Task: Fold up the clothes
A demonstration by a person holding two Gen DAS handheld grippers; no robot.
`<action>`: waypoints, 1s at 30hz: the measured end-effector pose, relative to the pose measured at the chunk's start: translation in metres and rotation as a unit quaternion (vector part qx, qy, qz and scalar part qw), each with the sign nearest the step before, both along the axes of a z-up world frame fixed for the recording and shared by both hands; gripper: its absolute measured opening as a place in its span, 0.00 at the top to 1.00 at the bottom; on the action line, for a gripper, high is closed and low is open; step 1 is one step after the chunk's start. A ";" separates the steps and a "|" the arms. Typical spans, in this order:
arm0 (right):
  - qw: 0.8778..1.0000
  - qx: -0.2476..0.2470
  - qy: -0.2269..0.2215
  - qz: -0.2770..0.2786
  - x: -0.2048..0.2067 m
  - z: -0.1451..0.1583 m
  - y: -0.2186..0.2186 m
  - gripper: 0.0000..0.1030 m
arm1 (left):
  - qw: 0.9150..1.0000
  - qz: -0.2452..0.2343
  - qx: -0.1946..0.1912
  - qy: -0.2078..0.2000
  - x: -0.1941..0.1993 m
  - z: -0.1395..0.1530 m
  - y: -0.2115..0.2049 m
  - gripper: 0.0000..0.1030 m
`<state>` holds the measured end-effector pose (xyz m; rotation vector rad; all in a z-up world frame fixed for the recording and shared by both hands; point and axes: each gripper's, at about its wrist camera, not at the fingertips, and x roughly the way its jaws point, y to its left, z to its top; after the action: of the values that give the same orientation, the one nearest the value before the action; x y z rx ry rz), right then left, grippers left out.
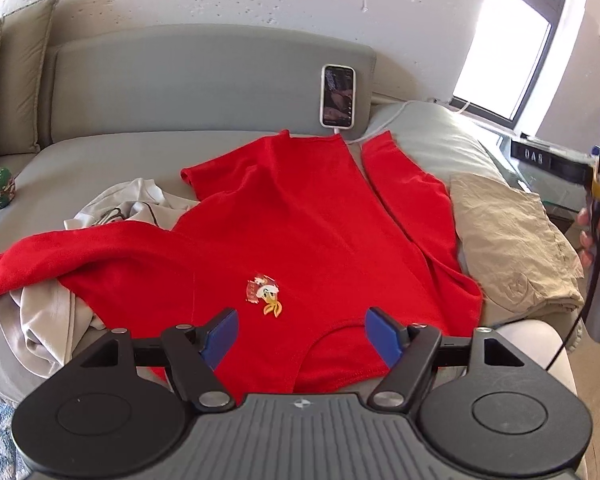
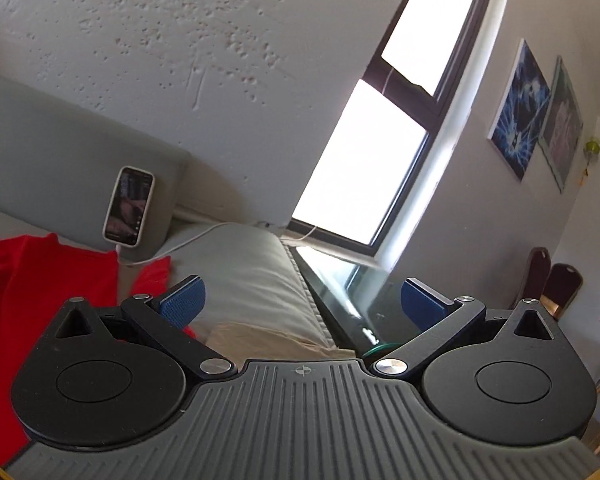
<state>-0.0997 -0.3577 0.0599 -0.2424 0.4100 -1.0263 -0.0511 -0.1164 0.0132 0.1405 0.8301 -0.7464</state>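
On sofa seat, near front edge: red shirt (image 1: 300, 216) spread flat, collar toward front edge, hem toward backrest, long axis running front to back. Left sleeve thrown across pale crumpled garment (image 1: 52, 312) at left end of seat; right sleeve lying straight along body toward backrest. Directly over collar: left gripper (image 1: 300, 332), angled down, jaws wide, blue pads (image 1: 220, 336) straddling neckline with nothing pinched. Judged nearer of the two, and placed to take collar or a shoulder for first fold. Off right end of sofa, held in a hand (image 1: 592, 232): right gripper (image 2: 300, 304), jaws wide and empty, aimed almost level at window (image 2: 364, 160) and glass side table (image 2: 340, 280), with shirt only at left margin of its view. Likely needs to swing back left and down before sharing the fold. Folded tan garment (image 1: 512, 248) resting just beside shirt's right side, at right end of seat. Phone (image 1: 338, 96) propped upright against backrest, screen lit, white cable trailing toward window; text on screen too small to read. Small cartoon duck patch (image 1: 266, 294) on shirt chest, no legible words. Letters "DAS" readable on black bar of right handset in left view. Two pictures (image 2: 536, 116) on far wall, no writing made out.
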 end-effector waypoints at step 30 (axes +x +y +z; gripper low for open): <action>0.960 0.194 0.146 0.137 0.093 -0.028 -0.149 0.10 | 0.991 0.126 0.041 -0.021 0.120 -0.005 -0.003 0.29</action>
<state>-0.0069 -0.5063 0.0324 -0.0922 0.8116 -0.6204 0.0694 -0.1195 0.0087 0.1210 0.8217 -0.4706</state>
